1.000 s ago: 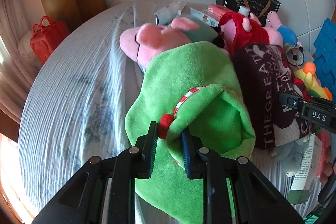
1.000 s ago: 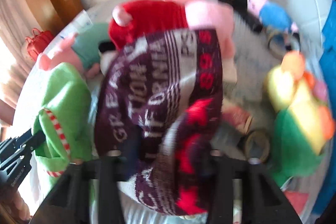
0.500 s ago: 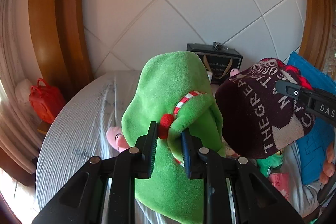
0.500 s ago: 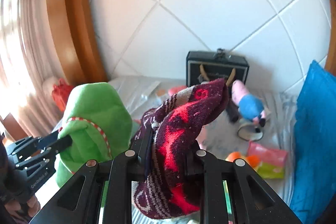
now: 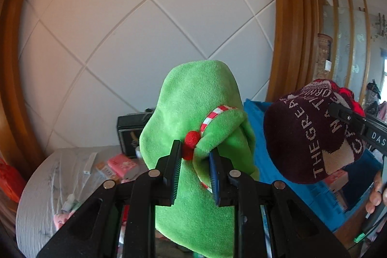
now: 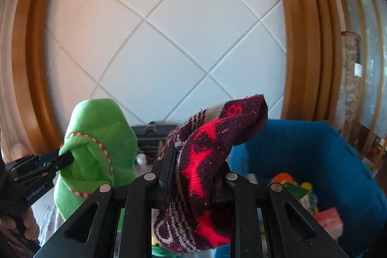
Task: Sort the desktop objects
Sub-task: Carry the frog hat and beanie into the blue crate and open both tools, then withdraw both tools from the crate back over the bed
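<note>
The left gripper [image 5: 194, 169] is clamped on the red-trimmed cuff of a green plush hat [image 5: 198, 98], held up in the air. Beside it, the right gripper [image 6: 194, 175] pinches a maroon knit hat [image 6: 212, 137] above the blue bin [image 6: 314, 149], toys inside. Behind, a black box [image 5: 129, 129] stands at the table's [image 5: 46, 185] far edge.

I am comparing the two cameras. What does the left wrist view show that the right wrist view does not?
Only the left wrist view: the white lettering on the maroon knit hat and pink packets on the table. Only the right wrist view: toys inside the blue bin. Both: the green plush hat in the left gripper, the knit hat in the right gripper, the black box.
</note>
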